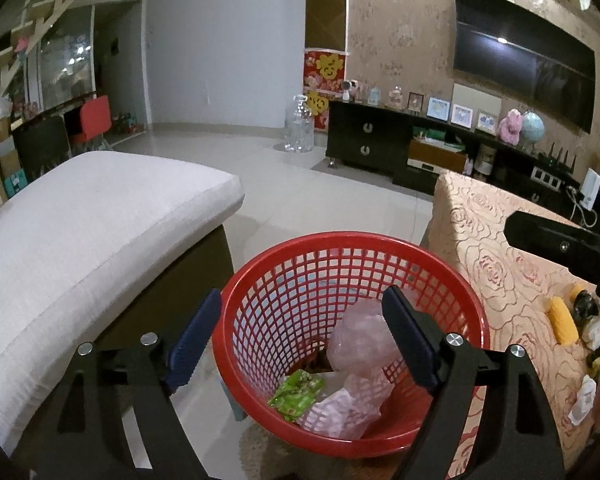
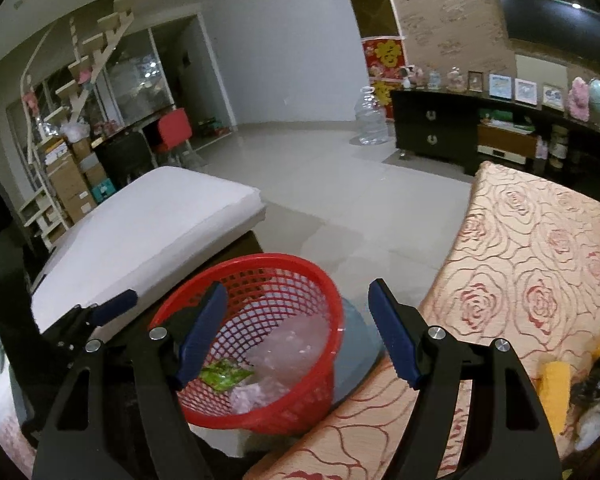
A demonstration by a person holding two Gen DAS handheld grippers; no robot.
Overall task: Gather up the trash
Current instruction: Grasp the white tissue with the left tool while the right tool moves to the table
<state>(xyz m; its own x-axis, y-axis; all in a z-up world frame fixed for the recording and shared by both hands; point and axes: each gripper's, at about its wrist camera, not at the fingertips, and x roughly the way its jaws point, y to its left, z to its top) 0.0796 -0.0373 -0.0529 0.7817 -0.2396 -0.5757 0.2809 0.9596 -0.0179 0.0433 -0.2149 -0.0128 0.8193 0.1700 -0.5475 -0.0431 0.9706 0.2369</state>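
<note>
One red mesh basket (image 1: 352,340) sits low between a white-cushioned seat (image 1: 88,232) and a table under a rose-patterned cloth (image 1: 512,280). Inside it: crumpled pinkish plastic wrap (image 1: 360,344), a green wrapper (image 1: 296,394), pale pink paper beneath. From the right wrist view the basket (image 2: 260,344) rests partly on a blue-grey round object (image 2: 360,344) at the cloth's edge; what that object is, can't tell.

Left gripper (image 1: 304,340) hovers over the basket mouth, jaws spread wide, nothing between them. Right gripper (image 2: 296,336) likewise released, jaws wide apart and empty, straddling the basket's near rim and the cloth corner.

More trash on the cloth at far right: a yellow item (image 1: 564,320), dark and white crumpled bits (image 1: 592,320) beside it; details blurred.

Beyond: pale tiled floor (image 1: 300,184), clear large bottle (image 1: 299,124), dark low cabinet (image 1: 364,140) with framed pictures, wall-mounted TV (image 1: 520,52).
</note>
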